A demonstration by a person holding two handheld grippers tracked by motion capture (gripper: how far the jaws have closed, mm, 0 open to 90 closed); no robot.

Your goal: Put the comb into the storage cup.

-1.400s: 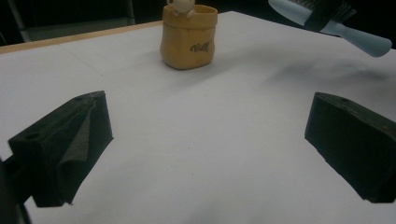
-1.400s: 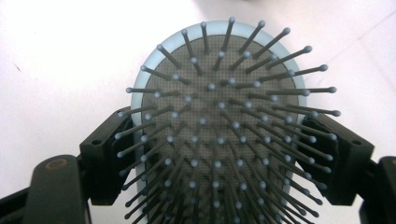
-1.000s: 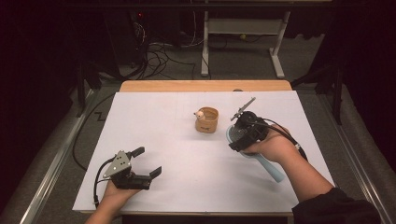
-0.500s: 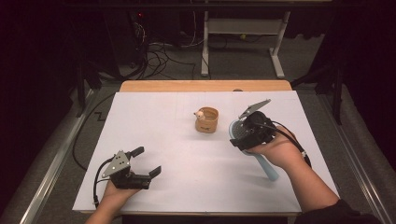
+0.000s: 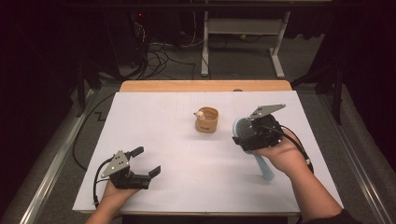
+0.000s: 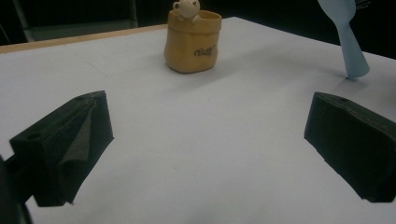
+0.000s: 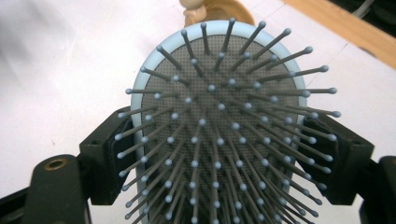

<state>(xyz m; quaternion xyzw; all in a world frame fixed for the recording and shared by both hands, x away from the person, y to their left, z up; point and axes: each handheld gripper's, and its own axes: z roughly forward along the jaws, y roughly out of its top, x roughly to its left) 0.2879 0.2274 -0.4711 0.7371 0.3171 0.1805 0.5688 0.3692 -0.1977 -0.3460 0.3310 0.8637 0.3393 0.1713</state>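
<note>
My right gripper (image 5: 248, 138) is shut on the head of a light blue hairbrush (image 5: 241, 129), one jaw on each side of the oval (image 7: 219, 116). The bristles face the right gripper view. The brush handle (image 5: 264, 167) slants down toward the table near my right wrist, and it also appears in the left gripper view (image 6: 351, 49). A tan pot with a small bear figure on its rim (image 5: 207, 120) stands mid-table, just left of the brush (image 6: 192, 43). My left gripper (image 5: 147, 161) rests low at the front left, open, with nothing between its jaws (image 6: 205, 154).
A white sheet (image 5: 154, 121) covers the table, with a wooden edge (image 5: 205, 86) along the far side. Beyond it stand a white desk frame (image 5: 243, 32) and cables on the dark floor. Metal rails run along both sides of the table.
The right gripper has turned with the brush, raising its head more upright, and has shifted slightly. The left gripper and the pot have stayed put.
</note>
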